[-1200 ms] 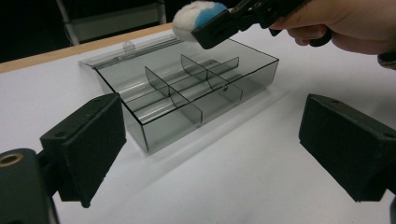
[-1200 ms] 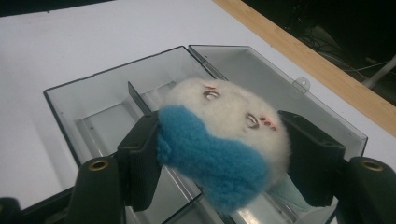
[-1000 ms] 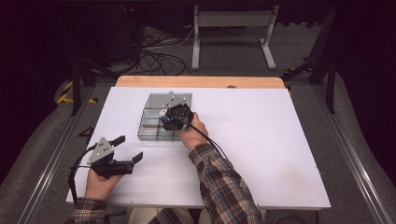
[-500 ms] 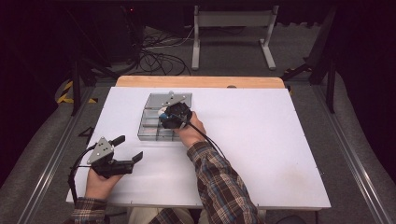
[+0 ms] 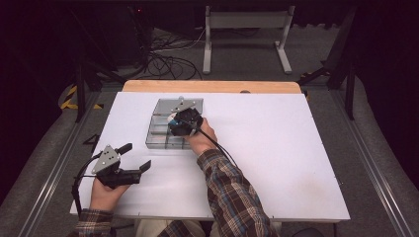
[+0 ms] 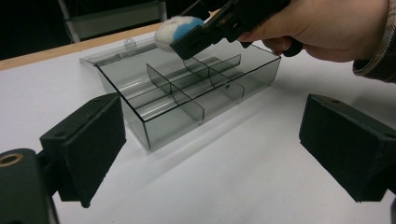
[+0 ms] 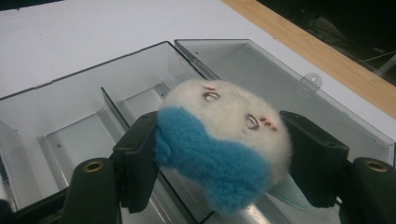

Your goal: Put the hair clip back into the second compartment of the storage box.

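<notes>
Now held: small white-and-blue plush toy (image 7: 219,140) between right tongs (image 7: 224,156), jaws lately easing apart, directly above smoked clear plastic divided box (image 6: 187,98) near counter (image 5: 276,148) far edge. Left tongs (image 6: 210,149) released, idle near front-left corner.

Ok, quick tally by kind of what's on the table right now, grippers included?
Plush toy, white and blue: 1
Clear divided box, lid open: 1
Grippers: 2, left gripper and right gripper
Total: 4
</notes>
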`<state>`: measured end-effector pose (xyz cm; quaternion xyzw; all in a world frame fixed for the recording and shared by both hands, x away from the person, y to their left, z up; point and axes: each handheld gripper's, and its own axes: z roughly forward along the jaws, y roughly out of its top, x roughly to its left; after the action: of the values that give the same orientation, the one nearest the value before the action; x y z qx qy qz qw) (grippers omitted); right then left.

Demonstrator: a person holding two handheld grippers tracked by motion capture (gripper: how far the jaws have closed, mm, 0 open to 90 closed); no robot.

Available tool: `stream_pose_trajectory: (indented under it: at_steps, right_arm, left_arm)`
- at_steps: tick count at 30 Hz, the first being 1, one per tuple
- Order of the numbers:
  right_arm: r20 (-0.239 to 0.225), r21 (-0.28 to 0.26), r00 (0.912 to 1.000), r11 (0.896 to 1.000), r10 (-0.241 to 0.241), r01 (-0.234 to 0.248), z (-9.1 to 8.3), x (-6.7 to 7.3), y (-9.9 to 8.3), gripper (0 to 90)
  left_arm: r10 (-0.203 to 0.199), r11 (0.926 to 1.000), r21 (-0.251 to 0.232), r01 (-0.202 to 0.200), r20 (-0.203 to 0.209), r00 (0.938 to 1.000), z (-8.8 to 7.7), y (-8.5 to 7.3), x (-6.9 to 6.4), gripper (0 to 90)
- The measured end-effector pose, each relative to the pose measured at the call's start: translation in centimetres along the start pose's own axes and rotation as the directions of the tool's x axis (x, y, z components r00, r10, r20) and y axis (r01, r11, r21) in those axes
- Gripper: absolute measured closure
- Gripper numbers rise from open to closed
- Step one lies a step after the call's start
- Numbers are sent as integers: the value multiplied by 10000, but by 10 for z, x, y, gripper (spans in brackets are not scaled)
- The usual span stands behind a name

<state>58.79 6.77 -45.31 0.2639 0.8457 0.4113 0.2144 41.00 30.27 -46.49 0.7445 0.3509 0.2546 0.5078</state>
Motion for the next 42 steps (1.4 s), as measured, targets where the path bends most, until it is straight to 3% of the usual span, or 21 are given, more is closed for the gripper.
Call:
stream_pose_trajectory:
  at_steps: [22, 31, 42]
  right_arm:
    - [-7, 355, 9999, 9993, 130, -130, 7, -1, -3, 291]
    - [-79, 221, 10000, 9998, -31, 33, 5, -1, -2, 216]
    - [-137, -7, 9998, 9999, 133, -133, -4, -2, 0, 180]
  left_arm:
    - [1, 10000, 9, -1, 41, 10000, 0, 0, 0, 78]
    - [-8, 10000, 5, 8, 79, 10000, 0, 0, 0, 83]
    - [40, 10000, 3, -40, 64, 10000, -1, 0, 1, 83]
